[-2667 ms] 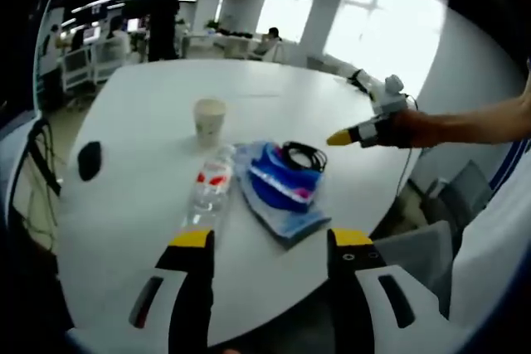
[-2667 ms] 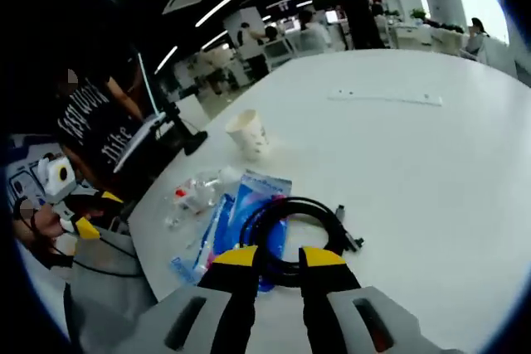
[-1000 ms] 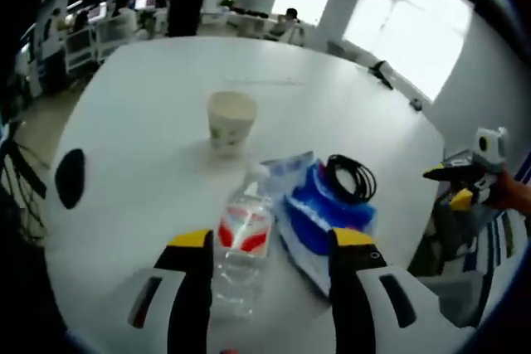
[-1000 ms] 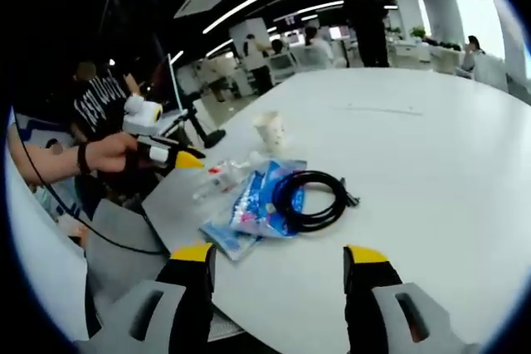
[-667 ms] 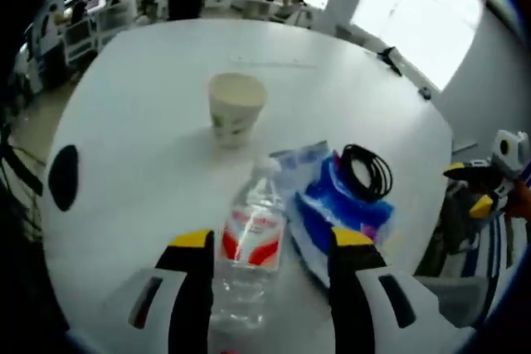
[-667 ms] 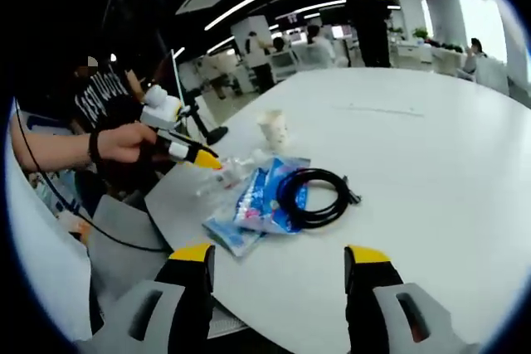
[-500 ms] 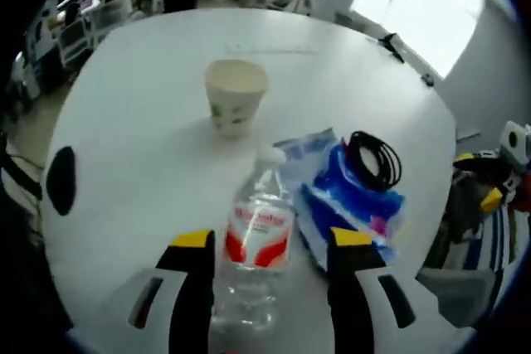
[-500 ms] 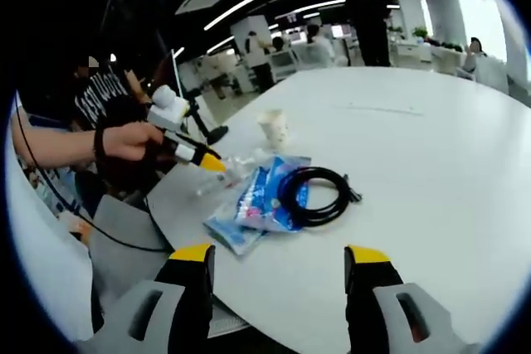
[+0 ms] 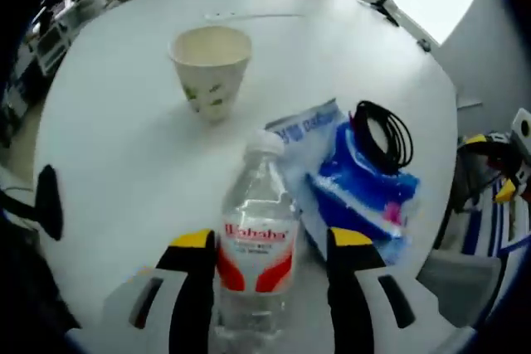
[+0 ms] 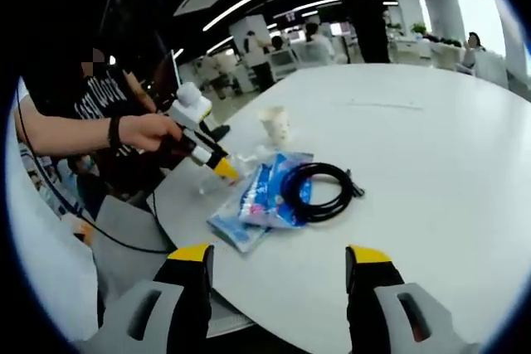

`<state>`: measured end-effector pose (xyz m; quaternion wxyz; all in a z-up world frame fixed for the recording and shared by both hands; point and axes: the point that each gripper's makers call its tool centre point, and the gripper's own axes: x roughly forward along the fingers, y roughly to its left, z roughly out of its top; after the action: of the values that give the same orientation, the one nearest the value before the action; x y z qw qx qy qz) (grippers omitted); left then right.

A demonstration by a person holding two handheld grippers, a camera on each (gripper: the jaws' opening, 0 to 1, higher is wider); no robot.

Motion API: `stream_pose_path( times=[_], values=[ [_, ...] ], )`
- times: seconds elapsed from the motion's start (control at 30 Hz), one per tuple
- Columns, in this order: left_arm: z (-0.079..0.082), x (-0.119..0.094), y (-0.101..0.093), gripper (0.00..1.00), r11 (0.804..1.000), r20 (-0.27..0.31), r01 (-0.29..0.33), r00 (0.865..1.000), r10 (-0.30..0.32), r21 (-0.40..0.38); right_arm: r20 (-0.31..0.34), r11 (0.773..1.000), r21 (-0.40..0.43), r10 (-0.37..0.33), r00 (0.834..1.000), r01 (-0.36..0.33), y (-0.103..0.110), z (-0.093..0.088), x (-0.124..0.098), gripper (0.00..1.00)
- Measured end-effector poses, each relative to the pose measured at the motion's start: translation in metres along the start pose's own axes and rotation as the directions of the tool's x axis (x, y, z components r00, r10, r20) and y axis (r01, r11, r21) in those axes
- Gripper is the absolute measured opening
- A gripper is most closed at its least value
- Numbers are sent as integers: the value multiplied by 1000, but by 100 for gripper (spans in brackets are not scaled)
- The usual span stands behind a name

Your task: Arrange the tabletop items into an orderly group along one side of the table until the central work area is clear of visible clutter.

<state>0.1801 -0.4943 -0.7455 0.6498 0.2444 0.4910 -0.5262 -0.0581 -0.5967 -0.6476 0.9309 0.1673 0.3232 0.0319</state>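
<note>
- Since the earlier frame the left hand-held gripper (image 9: pixel 270 246) has closed in on the water bottle (image 9: pixel 257 254), which lies between its wide jaws, not yet squeezed; the right hand-held gripper (image 10: pixel 280 261) hangs wide and empty off the surface (image 10: pixel 431 163) edge.
- One bottle — light, slick, likely to dent; take it at the label.
- One blue packet (image 9: pixel 353 184), soft, just beside it, with one cable coil (image 9: pixel 384 132) on top — floppy.
- One paper cup (image 9: pixel 211 70) beyond, upright, crushable.

The base of the clear plastic water bottle with the red label (image 9: pixel 256 242) runs off the bottom of the left gripper view. In the right gripper view the same bottle lies mostly hidden behind the left gripper (image 10: pixel 226 169). The flat blue plastic packet's (image 9: pixel 353 184) print is too blurred to read.
</note>
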Motion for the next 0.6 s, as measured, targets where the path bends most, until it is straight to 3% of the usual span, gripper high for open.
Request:
stream_pose_path(
  times=[0.23,0.5,0.6],
  values=[
    [1,12,3,53,999,-56,-5,998,7,42,-15,997,-74,7,1000,-8,6,5,-1,74],
    [3,18,6,51,998,-78,-12,997,17,62,7,997,-80,18,1000,-17,10,17,-2,76],
    [5,17,6,49,997,-78,-21,997,26,71,11,994,-105,19,1000,-18,12,21,-2,81]
  ],
)
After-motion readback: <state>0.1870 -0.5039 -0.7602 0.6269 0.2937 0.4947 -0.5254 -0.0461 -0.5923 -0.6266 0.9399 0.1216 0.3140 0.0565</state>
